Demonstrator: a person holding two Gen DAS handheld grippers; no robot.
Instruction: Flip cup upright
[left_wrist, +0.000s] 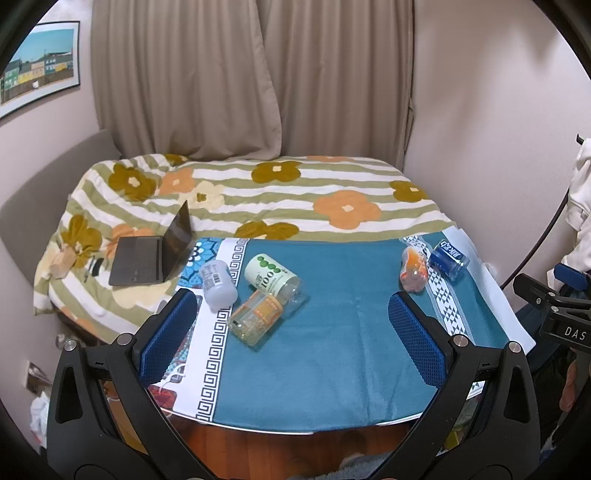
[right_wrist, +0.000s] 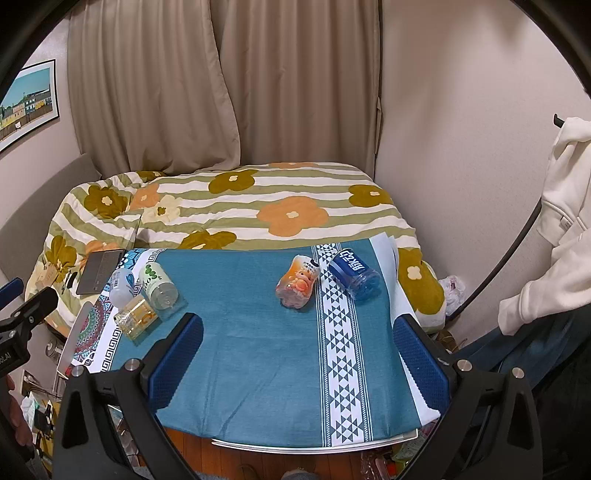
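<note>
Several cups lie on their sides on a table with a teal cloth (left_wrist: 332, 332). On the left lie a frosted white cup (left_wrist: 218, 282), a green-dotted "100" cup (left_wrist: 271, 277) and a clear orange-banded cup (left_wrist: 256, 319); all three show in the right wrist view too, the white cup (right_wrist: 120, 288), the green-dotted cup (right_wrist: 159, 284) and the orange-banded cup (right_wrist: 138, 315). On the right lie an orange patterned cup (left_wrist: 413, 273) (right_wrist: 297, 282) and a blue cup (left_wrist: 448, 258) (right_wrist: 354, 275). My left gripper (left_wrist: 291, 332) is open and empty above the near table. My right gripper (right_wrist: 299, 350) is open and empty, short of the orange patterned cup.
A bed with a flowered striped quilt (left_wrist: 258, 192) stands behind the table. An open laptop (left_wrist: 151, 254) lies on the quilt at left. Curtains (left_wrist: 251, 74) hang behind. White clothing (right_wrist: 565, 206) hangs at right. The table's near edge (left_wrist: 295, 430) is over wooden floor.
</note>
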